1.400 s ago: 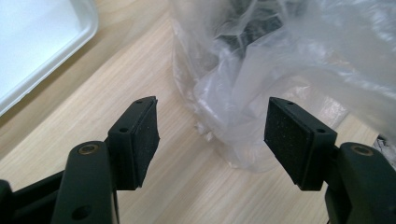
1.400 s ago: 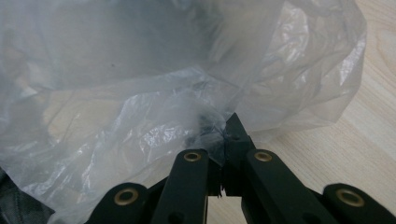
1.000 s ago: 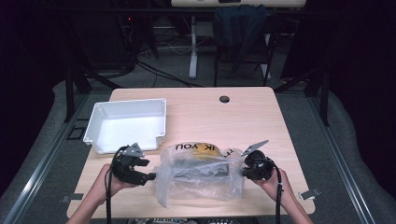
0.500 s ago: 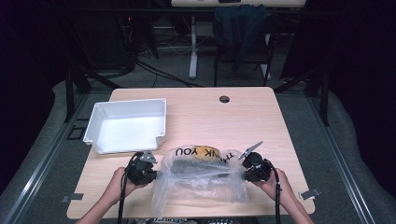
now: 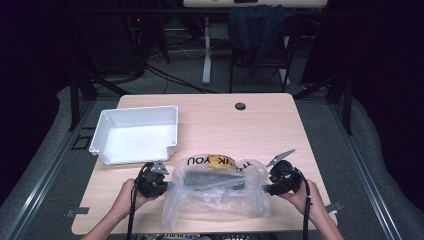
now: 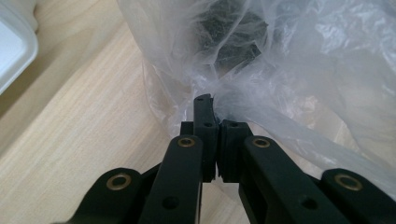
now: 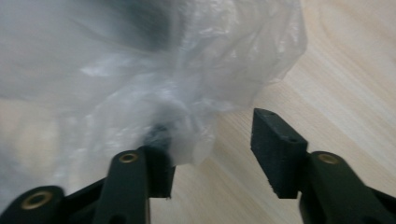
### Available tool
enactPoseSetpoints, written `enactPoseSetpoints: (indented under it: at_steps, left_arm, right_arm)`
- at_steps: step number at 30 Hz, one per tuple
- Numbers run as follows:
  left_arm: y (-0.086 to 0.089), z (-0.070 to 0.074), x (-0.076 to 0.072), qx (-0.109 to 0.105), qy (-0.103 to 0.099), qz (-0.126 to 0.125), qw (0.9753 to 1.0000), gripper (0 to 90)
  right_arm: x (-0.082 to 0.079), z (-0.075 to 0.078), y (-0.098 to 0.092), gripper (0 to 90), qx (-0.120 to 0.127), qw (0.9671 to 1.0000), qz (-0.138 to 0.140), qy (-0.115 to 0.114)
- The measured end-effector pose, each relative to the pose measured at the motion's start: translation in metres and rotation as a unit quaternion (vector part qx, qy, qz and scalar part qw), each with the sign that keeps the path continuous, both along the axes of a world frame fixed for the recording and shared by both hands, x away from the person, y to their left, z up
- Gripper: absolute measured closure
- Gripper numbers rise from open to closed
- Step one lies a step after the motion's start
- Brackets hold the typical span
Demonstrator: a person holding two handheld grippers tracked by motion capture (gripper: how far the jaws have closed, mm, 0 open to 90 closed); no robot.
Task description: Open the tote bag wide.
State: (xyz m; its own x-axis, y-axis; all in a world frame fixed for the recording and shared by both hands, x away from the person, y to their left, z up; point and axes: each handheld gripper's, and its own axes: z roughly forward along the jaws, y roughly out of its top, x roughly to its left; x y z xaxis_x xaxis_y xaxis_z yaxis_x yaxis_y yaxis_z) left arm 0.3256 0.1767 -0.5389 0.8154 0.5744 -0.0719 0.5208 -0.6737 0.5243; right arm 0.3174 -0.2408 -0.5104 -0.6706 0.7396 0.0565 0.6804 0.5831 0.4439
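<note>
Clear plastic bag (image 5: 217, 192) lies on the wooden table (image 5: 260, 125) between our two grippers. Our left gripper (image 6: 212, 128) is clamped on the bag's edge; our right gripper (image 7: 212, 149) stands apart, plastic draped over one jaw. A white tray (image 5: 137, 135) sits beyond the left gripper.

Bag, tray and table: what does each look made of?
The bag looks like thin clear plastic film: crinkled, glossy, with a dark thing and the wood visible through it. The tray seems to be rigid white plastic, smooth with rounded moulded corners. The table shows pale wood grain, possibly a laminate; matte finish.
</note>
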Motion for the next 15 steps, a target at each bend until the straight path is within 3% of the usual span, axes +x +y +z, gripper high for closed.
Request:
enactPoseSetpoints:
  at_steps: [6,11,15]
  left_arm:
    - [0.000,0.001,0.001,0.000,-0.006,0.002,1.0000,86.9]
    - [0.000,0.003,0.000,-0.004,-0.011,0.005,0.9999,87.1]
    - [0.000,0.003,0.000,-0.004,-0.016,0.009,0.9998,87.4]
  right_arm:
    - [-0.009,0.020,-0.013,36.1,0.018,0.9998,-0.003,-0.009]
    - [-0.012,0.029,-0.017,34.5,0.019,0.9997,-0.002,-0.017]
    - [-0.013,0.031,-0.017,35.8,0.041,0.9984,0.009,-0.038]
